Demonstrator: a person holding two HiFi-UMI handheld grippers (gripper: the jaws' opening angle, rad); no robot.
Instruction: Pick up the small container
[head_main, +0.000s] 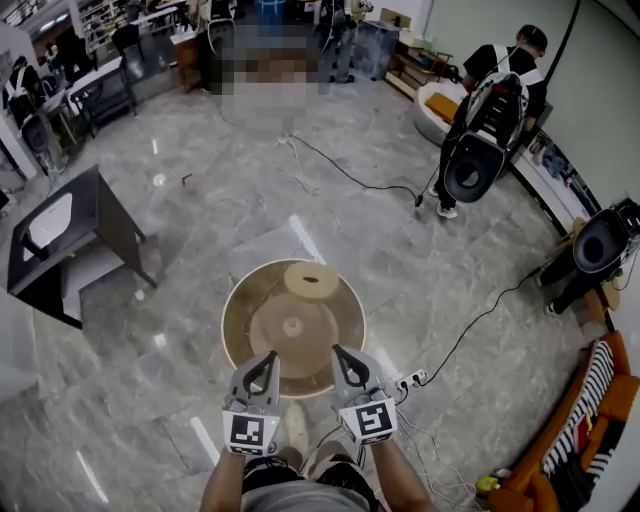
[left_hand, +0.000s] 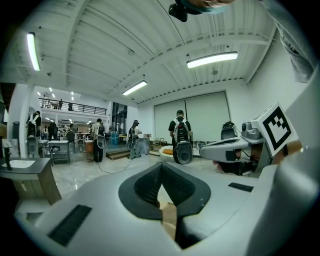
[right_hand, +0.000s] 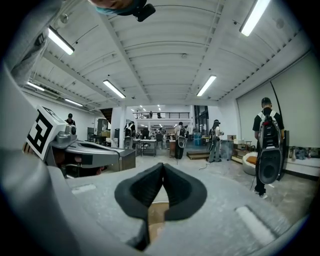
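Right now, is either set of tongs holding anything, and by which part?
Nothing is held: left tongs and right tongs are both shut and empty.

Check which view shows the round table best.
Head view: the whole round table shows from above, rim and top unobstructed. The left and right gripper views look out across the room; each shows only a tan sliver low in frame, probably the table.

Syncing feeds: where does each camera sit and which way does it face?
Head view: on the head, steeply down at the round table; both forearms, left claw, right claw show.
Left gripper view: on the left claw, level across the hall; its shut jaws, right claw beside.
Right gripper view: on the right claw, level too; its shut jaws, left claw beside.
Shared: both gripper views show the backpack wearer.
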